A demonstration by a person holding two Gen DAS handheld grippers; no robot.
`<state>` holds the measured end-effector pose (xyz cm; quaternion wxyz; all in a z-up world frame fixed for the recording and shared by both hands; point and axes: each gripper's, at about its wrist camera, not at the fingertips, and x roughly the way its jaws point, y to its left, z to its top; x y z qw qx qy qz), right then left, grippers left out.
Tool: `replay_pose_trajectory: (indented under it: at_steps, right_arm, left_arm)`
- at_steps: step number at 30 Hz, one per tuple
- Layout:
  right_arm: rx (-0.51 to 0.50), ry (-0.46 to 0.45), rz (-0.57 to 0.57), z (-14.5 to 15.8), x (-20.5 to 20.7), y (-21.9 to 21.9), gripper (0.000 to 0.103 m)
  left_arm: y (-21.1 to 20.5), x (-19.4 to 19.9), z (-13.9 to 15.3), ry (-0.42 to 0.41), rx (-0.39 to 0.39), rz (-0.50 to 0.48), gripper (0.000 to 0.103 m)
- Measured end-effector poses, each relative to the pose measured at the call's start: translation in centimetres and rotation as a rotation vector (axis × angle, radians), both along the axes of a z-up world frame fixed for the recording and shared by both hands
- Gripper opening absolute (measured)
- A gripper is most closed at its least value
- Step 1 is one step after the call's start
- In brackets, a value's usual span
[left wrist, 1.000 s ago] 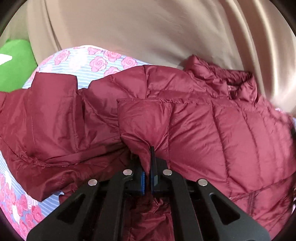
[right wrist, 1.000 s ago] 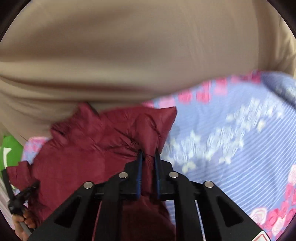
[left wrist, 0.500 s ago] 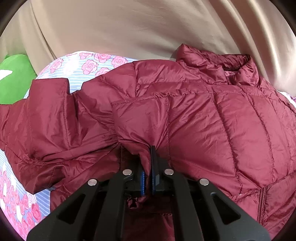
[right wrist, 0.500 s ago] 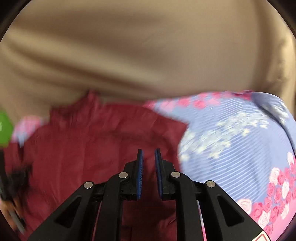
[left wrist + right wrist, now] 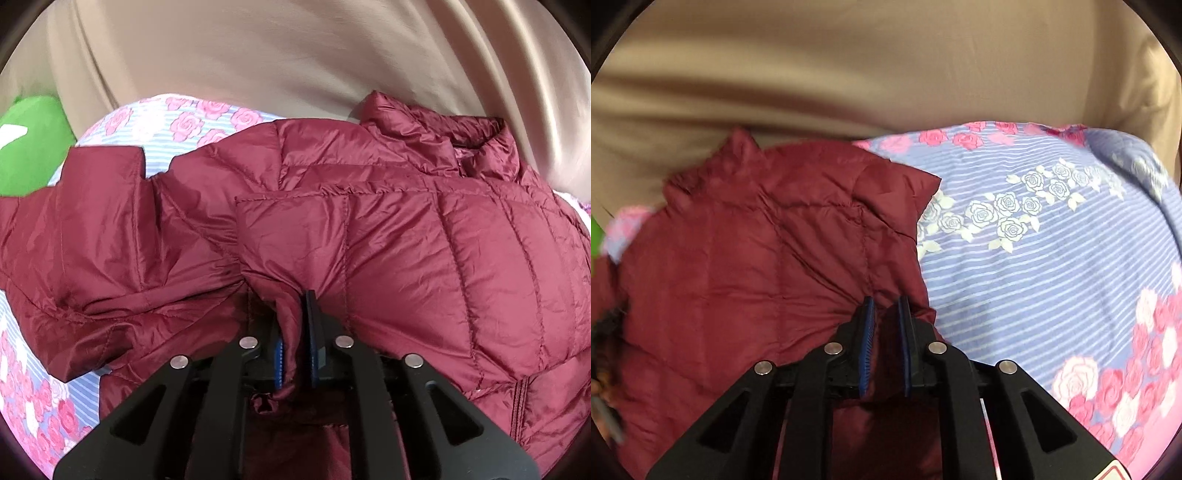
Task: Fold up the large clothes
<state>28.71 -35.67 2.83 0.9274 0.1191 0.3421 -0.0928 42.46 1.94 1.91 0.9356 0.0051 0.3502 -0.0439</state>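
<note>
A maroon quilted puffer jacket (image 5: 388,236) lies on the floral bedspread (image 5: 166,122), collar at the far right near the curtain, one sleeve (image 5: 85,221) spread to the left. My left gripper (image 5: 293,314) is shut on a fold of the jacket's edge. In the right wrist view the same jacket (image 5: 757,258) fills the left half. My right gripper (image 5: 885,306) sits at the jacket's right edge with jaws slightly apart; jacket fabric lies between and below them, and whether they pinch it is unclear.
A beige curtain (image 5: 295,51) hangs behind the bed. A green item (image 5: 29,144) lies at the far left. Blue striped bedspread with roses (image 5: 1052,258) spreads to the right of the jacket.
The right gripper lowered the jacket's right side onto the bed and its jaws parted. The jacket now lies flatter. The left gripper kept its hold and shifted little.
</note>
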Motion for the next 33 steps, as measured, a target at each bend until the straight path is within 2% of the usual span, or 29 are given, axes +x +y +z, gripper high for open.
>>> replay_pose_trajectory:
  at_steps: [1, 3, 4, 7, 8, 9, 10, 11, 12, 16, 20, 24, 26, 28, 29, 32, 33]
  right_arm:
    - [-0.023, 0.003, -0.006, -0.2, -0.1, 0.0, 0.010]
    - [-0.102, 0.081, -0.018, -2.0, 1.0, -0.1, 0.009]
    - [-0.117, 0.080, -0.014, -2.1, 1.1, -0.2, 0.009]
    - [-0.098, 0.064, -0.029, -0.7, -0.7, 0.0, 0.011]
    - [-0.090, 0.052, -0.016, -0.2, -1.6, 0.2, 0.012]
    - [-0.088, 0.039, -0.001, 0.3, -2.6, 0.4, 0.014]
    - [-0.093, 0.032, 0.009, 0.6, -3.6, 0.8, 0.017]
    - [-0.098, 0.026, 0.021, 0.8, -4.6, 1.3, 0.018]
    - [-0.101, 0.025, 0.048, 0.9, -6.1, 2.1, 0.019]
    - [-0.087, 0.037, 0.122, 0.1, -9.6, 4.7, 0.026]
    - [-0.079, 0.032, 0.181, -1.4, -13.1, 7.5, 0.036]
    - [-0.087, 0.052, 0.205, -3.1, -14.0, 9.1, 0.043]
    - [-0.074, 0.051, 0.197, -3.3, -14.1, 9.0, 0.046]
    - [-0.030, 0.055, 0.188, -3.5, -13.8, 8.3, 0.047]
    - [-0.008, 0.061, 0.177, -3.7, -13.6, 7.9, 0.047]
    - [0.017, 0.061, 0.166, -3.9, -13.7, 7.5, 0.048]
    - [0.016, 0.062, 0.165, -4.0, -13.6, 7.6, 0.048]
  left_arm:
    - [0.2, 0.1, 0.0, 0.001, -0.010, 0.001, 0.010]
    - [0.6, -0.2, 0.2, -0.005, -0.031, 0.000, 0.016]
    - [0.9, -0.6, 0.3, -0.009, -0.043, 0.003, 0.016]
    - [3.5, -2.6, 1.4, -0.010, -0.136, 0.002, 0.016]
    - [5.6, -3.5, 1.9, 0.002, -0.197, 0.009, 0.022]
    - [7.1, -4.0, 2.2, 0.007, -0.229, 0.028, 0.035]
    - [9.1, -4.5, 2.5, 0.007, -0.265, 0.054, 0.041]
    - [11.2, -4.9, 2.8, 0.002, -0.292, 0.090, 0.047]
    - [14.3, -5.3, 3.1, -0.006, -0.314, 0.144, 0.047]
    - [24.1, -5.1, 3.4, -0.010, -0.328, 0.360, 0.053]
    - [34.1, -3.5, 1.7, 0.024, -0.451, 0.574, 0.053]
    - [38.6, -1.8, 0.0, 0.043, -0.537, 0.642, 0.053]
    - [39.6, -1.1, -0.6, 0.039, -0.555, 0.649, 0.052]
    - [39.8, -0.6, -0.3, 0.016, -0.537, 0.642, 0.031]
    - [39.5, -0.2, 0.1, 0.010, -0.534, 0.624, 0.008]
    - [37.1, -0.4, 3.4, -0.056, -0.498, 0.552, 0.003]
    - [35.2, -1.0, 5.6, -0.106, -0.451, 0.502, 0.003]
